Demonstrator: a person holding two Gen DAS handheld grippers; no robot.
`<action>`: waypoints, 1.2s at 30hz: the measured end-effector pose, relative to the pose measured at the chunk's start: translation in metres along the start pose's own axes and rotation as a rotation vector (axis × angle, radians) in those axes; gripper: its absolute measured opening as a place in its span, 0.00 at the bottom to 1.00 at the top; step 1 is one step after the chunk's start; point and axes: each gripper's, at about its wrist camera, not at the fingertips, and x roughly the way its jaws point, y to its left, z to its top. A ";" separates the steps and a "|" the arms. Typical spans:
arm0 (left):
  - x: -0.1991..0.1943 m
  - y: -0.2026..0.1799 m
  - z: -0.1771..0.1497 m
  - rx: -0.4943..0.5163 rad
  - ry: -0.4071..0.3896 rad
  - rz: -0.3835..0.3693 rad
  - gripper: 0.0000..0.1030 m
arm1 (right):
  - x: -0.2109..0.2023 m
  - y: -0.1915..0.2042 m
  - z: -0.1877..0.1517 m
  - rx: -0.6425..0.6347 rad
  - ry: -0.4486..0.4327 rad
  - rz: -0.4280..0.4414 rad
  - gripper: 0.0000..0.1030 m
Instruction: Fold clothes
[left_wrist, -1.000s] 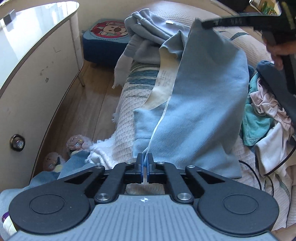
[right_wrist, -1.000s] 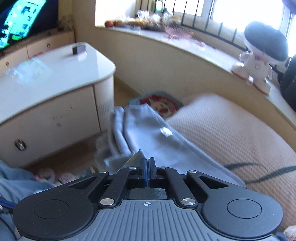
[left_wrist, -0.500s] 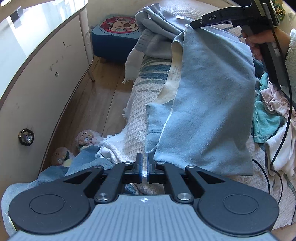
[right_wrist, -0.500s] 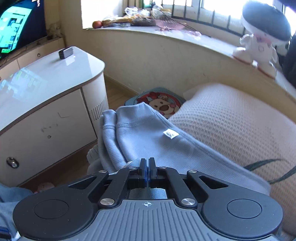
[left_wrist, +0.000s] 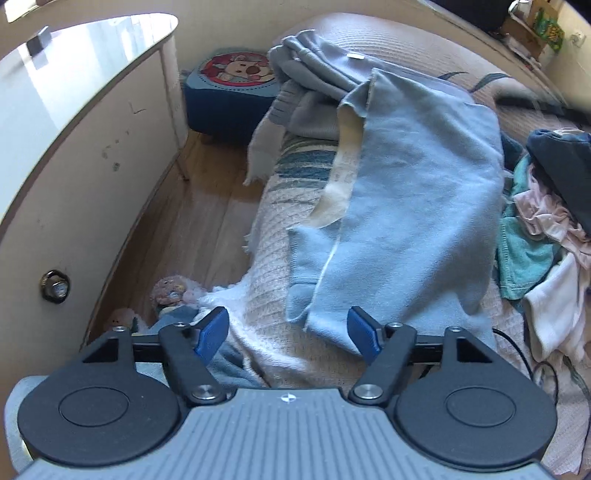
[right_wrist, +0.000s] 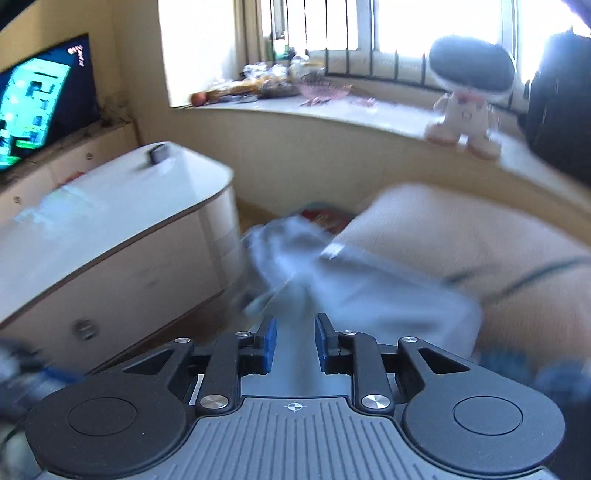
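Garment: one light blue garment lies flat on my bed, its long axis running away from my left gripper toward the bed's far end.
Near hem: just ahead of my left jaws, touching neither pad.
Cream strip: along its left edge, faint print too small to read.
Second garment: one grey-blue one bunched at the far end, a small white tag on it, unreadable.
Pile: several mixed clothes heaped right of the blue garment; count unclear.
Left jaws: spread wide, empty.
Right gripper: jaws parted, empty, over blurred grey-blue cloth.
Cabinet: one, left of the bed.
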 end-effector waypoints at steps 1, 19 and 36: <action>0.000 0.000 0.000 0.001 -0.003 -0.026 0.57 | -0.008 0.007 -0.013 0.011 0.011 0.024 0.23; 0.027 0.002 0.018 -0.047 0.073 -0.162 0.35 | -0.030 0.047 -0.107 0.178 0.073 0.063 0.23; 0.049 0.013 0.029 -0.130 0.133 -0.208 0.22 | -0.023 0.052 -0.116 0.214 0.103 0.046 0.23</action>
